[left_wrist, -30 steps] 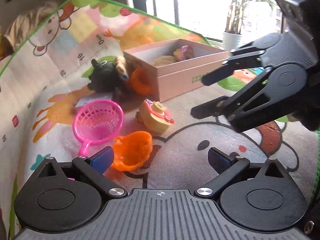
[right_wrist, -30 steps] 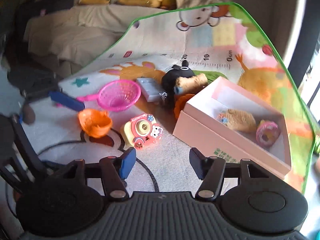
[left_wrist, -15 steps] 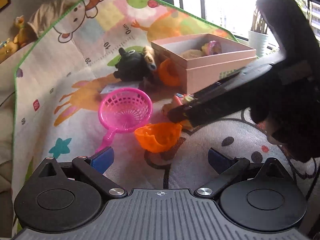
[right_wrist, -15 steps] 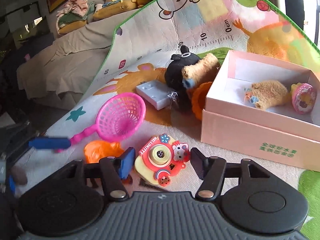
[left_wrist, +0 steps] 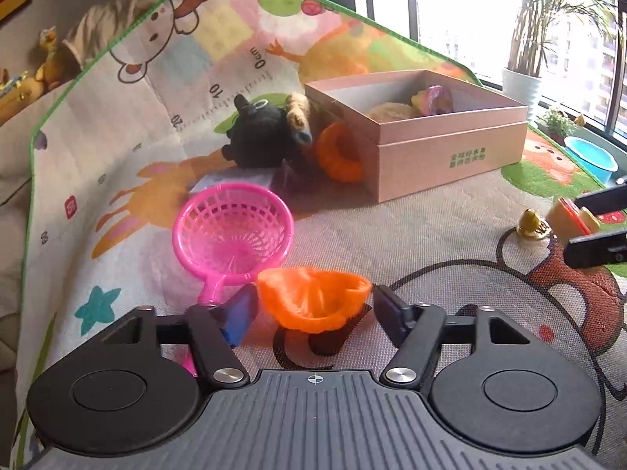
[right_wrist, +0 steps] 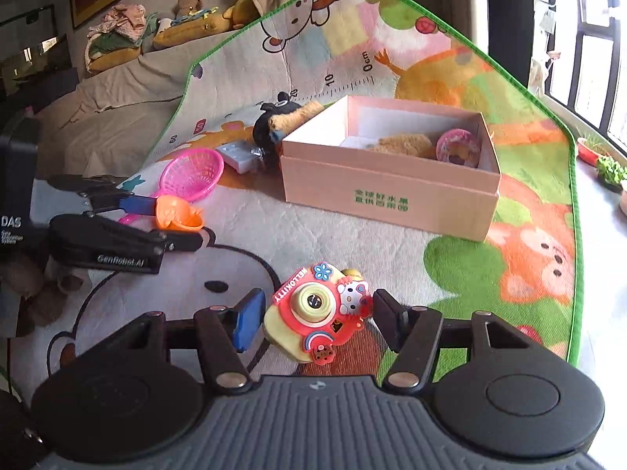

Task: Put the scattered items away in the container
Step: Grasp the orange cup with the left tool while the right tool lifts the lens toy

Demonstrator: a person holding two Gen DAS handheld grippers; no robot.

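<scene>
The right gripper stood with its jaws spread around the toy camera, gaps showing on both sides, so nothing was clamped yet. The left gripper likewise bracketed the orange cup with open jaws, its blue pad just beside the rim.

As a judgement, the task was under way but mostly unfinished: the pink box already held a tan plush and a doughnut toy, while both bracketed toys sat on the play mat.

Left on the mat were the pink strainer, whose handle ran close under the left gripper, a black plush, a brown plush roll, an orange ring leaning against the box, and a small grey block. The path from camera to box looked unobstructed.
</scene>
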